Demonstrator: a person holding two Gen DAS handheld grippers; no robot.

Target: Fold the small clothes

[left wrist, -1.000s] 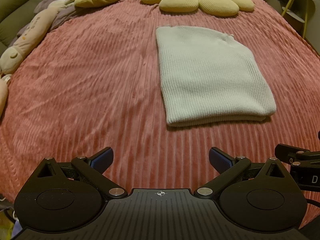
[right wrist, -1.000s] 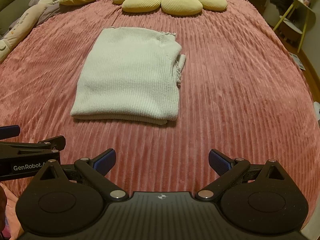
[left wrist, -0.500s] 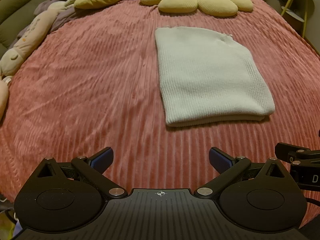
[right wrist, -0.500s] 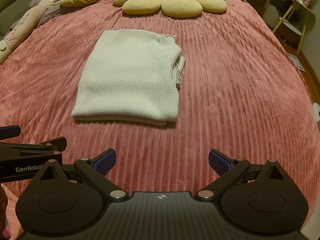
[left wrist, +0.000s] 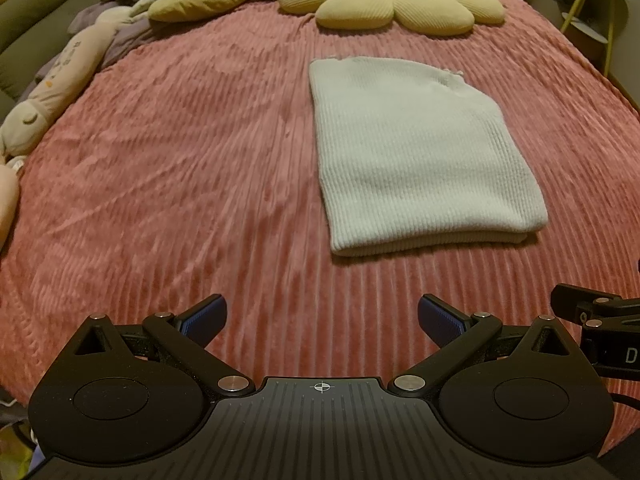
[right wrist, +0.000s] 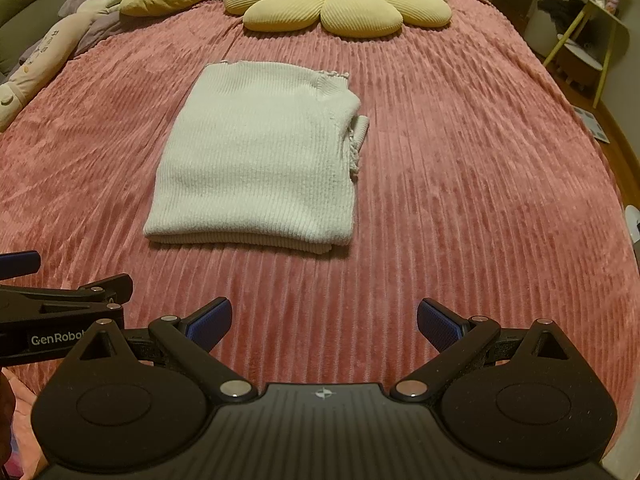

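A white ribbed knit garment (left wrist: 420, 152) (right wrist: 260, 160) lies folded into a thick rectangle in the middle of the pink ribbed bedspread (left wrist: 180, 168). A bit of sleeve sticks out at its right edge in the right wrist view. My left gripper (left wrist: 322, 318) hovers open near the bed's front edge, well short of the garment and to its left. My right gripper (right wrist: 324, 320) is open too, short of the garment's near right corner. Nothing is between either pair of blue fingertips (left wrist: 206, 314). Each gripper shows at the side of the other's view.
A yellow flower-shaped cushion (right wrist: 340, 0) lies at the head of the bed, with a yellow pillow (left wrist: 200, 0) and a long plush toy (left wrist: 60, 80) along the left side. A small yellow-legged table (right wrist: 592, 32) stands on the floor at the right.
Both grippers have drifted slightly back and up from the garment; it sits a little further away in both views. Nothing was gripped or released.
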